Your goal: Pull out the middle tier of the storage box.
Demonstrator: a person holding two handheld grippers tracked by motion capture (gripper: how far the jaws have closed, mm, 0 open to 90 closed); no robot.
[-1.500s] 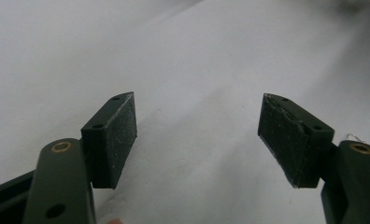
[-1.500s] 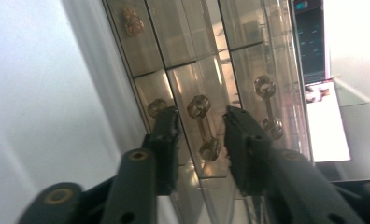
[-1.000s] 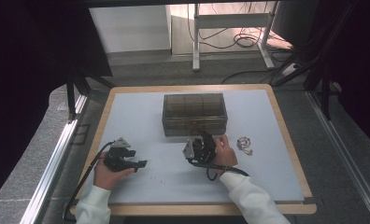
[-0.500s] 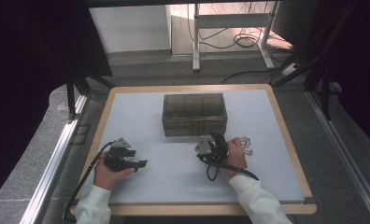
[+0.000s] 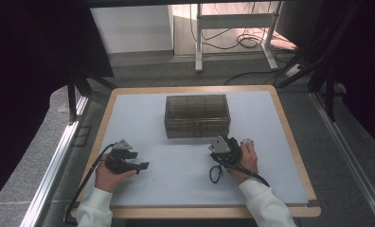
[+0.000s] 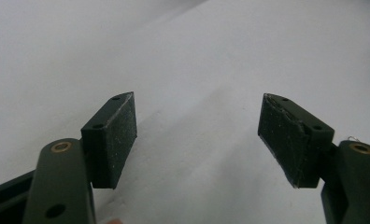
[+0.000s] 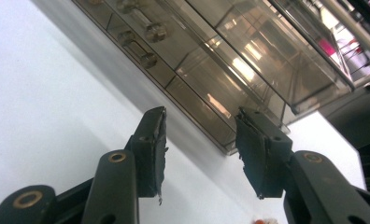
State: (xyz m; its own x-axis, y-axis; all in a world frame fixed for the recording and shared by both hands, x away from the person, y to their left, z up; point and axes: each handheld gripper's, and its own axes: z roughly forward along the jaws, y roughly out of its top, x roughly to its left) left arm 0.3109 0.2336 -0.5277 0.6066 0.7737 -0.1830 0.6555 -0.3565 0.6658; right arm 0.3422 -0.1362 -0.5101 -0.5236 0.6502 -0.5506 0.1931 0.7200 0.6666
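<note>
Now with the right claw (image 7: 199, 149) spread and empty, nothing between its pads, aimed at the lower front of the smoky transparent plastic drawer box (image 5: 197, 115) standing toward the far edge of the tabletop (image 5: 143, 109), about midway across. Best to line up squarely with one small knobbed drawer pull (image 7: 154, 31), approach level, then close gently and draw straight back. Left claw (image 6: 199, 140) likewise spread, empty, idle near the near left corner.
</note>
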